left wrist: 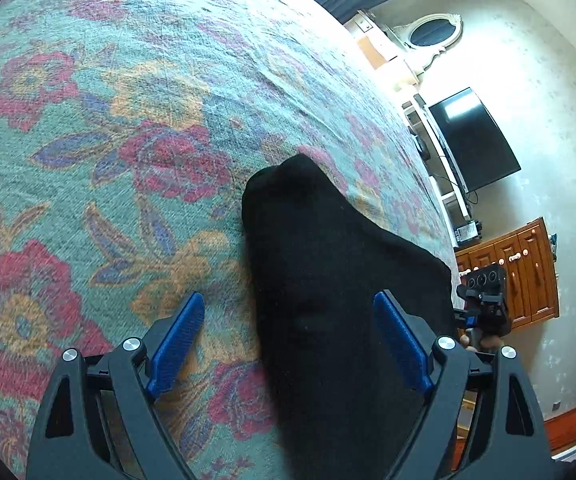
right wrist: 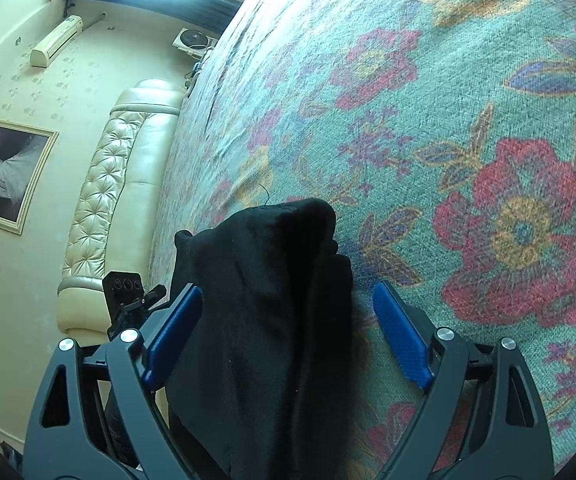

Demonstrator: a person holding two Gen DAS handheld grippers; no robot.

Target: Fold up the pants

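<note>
The black pants (left wrist: 328, 280) lie bunched on the floral bedspread (left wrist: 127, 120), lower centre of both views, seemingly set down for folding. The left gripper (left wrist: 288, 340) and right gripper (right wrist: 288, 332) straddle the cloth, blue pads (right wrist: 402, 336) spread, released, clamping nothing.

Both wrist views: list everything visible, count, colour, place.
black cloth pants: 1, black, bunched on the bedspread between both grippers' open jaws
floral woven bedspread: 1, teal with red and orange flowers, covers the bed
flat-screen TV: 1, black, by the wall
wooden cabinet: 1, brown, below the TV
tufted headboard: 1, cream, bed's end
framed picture: 1, gold frame, wall
left gripper: 1, black, blue pads, open
right gripper: 1, same, open
</note>
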